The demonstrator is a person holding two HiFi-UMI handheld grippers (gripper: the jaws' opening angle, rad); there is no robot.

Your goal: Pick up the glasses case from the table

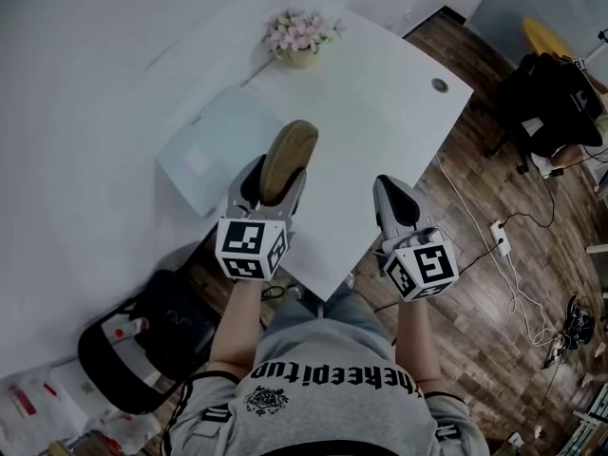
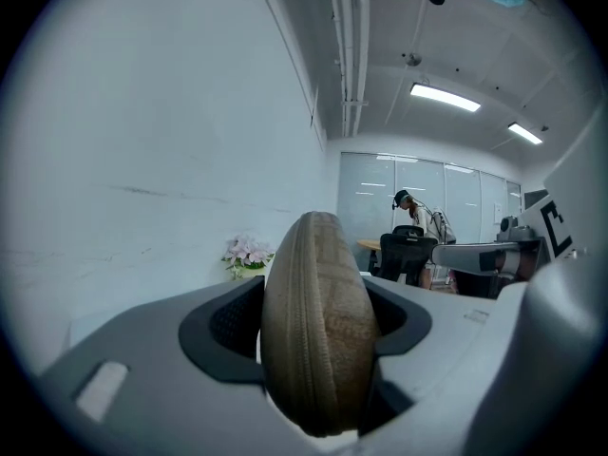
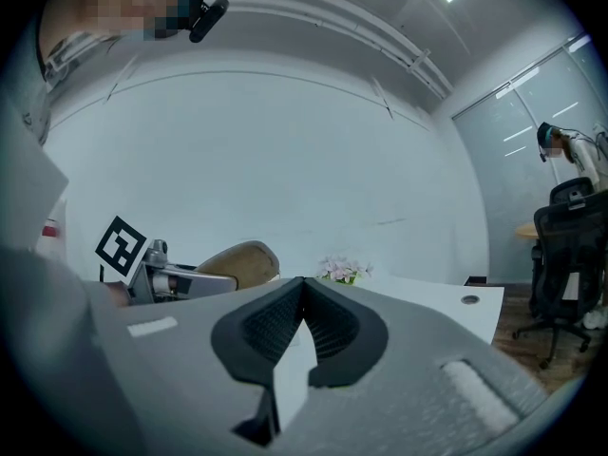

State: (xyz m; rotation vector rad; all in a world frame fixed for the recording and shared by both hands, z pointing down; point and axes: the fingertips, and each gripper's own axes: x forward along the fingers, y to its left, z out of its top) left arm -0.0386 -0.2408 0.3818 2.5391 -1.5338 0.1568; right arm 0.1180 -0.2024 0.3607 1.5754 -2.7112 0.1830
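- Standing off the table's (image 1: 380, 122) near-left edge: a black chair (image 1: 142, 345), on the floor.
- Sheet (image 1: 211, 148): pale blue, flat on the left part of the table, just left of the case.
- Left gripper (image 1: 275, 177) (image 2: 318, 323): jaws parted to the width of the case and closed against both of its sides. Its marker cube (image 1: 252, 247) sits past the table's near edge, toward the person.
- Case (image 1: 288, 155) (image 2: 318, 350) (image 3: 242, 259): tan, zipped, oval. It is clamped on edge between the left jaws, zipper seam facing the left gripper's camera and its far end projecting well beyond the fingertips. It sits over the table's near edge, beside the sheet's right corner. Contact with the table cannot be determined.
- Flowers (image 1: 301, 38) (image 2: 247, 253) (image 3: 342, 271): pink, in a small pot, upright near the table's far corner, close to the wall and well apart from the case.
- Right gripper (image 1: 394, 198) (image 3: 302, 288): pads pressed together at the tips, nothing between them. It hangs over the table's near-right edge, to the right of the case and apart from it. Its marker cube (image 1: 425, 267) is beyond that edge.
- Cable hole (image 1: 439, 85) (image 3: 470, 299): round, set into the table near its right corner.
- Power strip (image 1: 500, 238): white, on the wooden floor right of the table, with cables attached.
- Office chair (image 1: 551, 103): black, on the floor beyond the right corner.
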